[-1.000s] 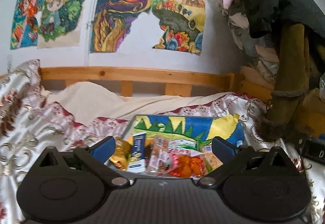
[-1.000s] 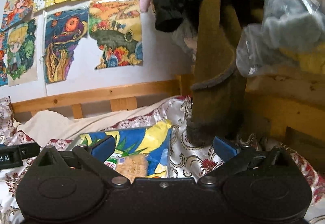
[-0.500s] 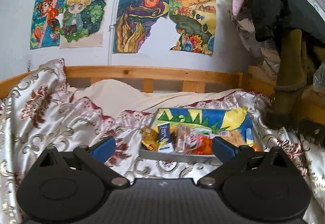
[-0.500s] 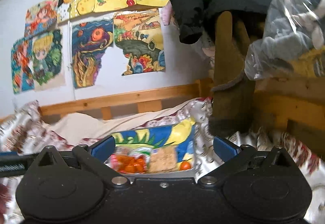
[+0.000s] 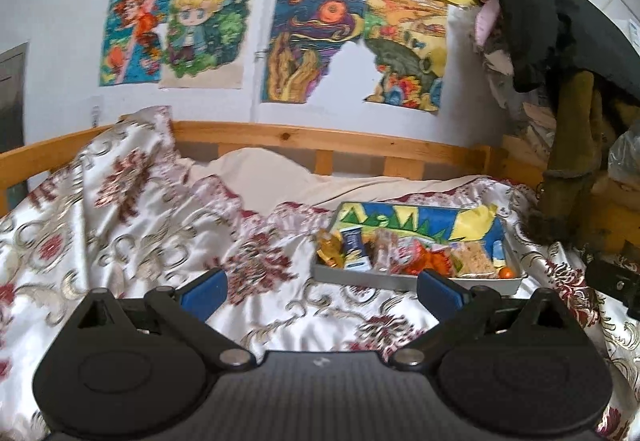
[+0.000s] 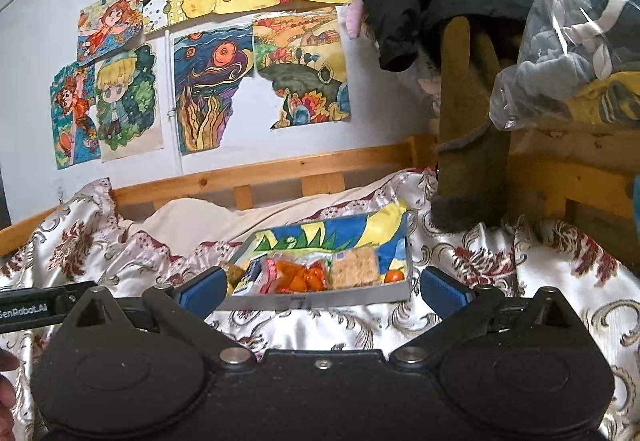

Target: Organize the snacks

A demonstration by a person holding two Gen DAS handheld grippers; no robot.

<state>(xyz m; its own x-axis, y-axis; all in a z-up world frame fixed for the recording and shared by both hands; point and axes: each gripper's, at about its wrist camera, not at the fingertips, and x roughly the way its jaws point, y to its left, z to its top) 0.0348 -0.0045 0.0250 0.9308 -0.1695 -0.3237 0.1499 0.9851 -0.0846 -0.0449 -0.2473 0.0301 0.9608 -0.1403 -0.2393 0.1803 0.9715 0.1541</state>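
My left gripper [image 5: 322, 287] has its blue-padded jaws spread wide with nothing between them, hanging over the glossy white bedspread with dark red and gold floral patterning [image 5: 132, 225]. My right gripper [image 6: 320, 289] is likewise spread wide and empty, and through its gap I see the near wall of the shallow grey rectangular tray [image 6: 340, 297], which rests on that bedspread just ahead. In the left view the tray sits ahead and to the right of the jaws. The snacks lie packed inside it in a row: a yellow-gold packet [image 5: 330, 251] at the left end, a blue and white wrapper [image 5: 354, 251], a clear bag of orange pieces [image 6: 300, 275], a pale beige crispy square [image 6: 356, 267] and a small round orange fruit [image 6: 395, 276] in the right corner. A bright blue, yellow and green drawing [image 6: 340, 233] lines the tray's far part. Beyond runs a wooden bed rail [image 5: 320, 141], and above it colourful drawings [image 5: 312, 41] cover the white wall. The left gripper's black body [image 6: 28, 307] shows at the left edge of the right view.
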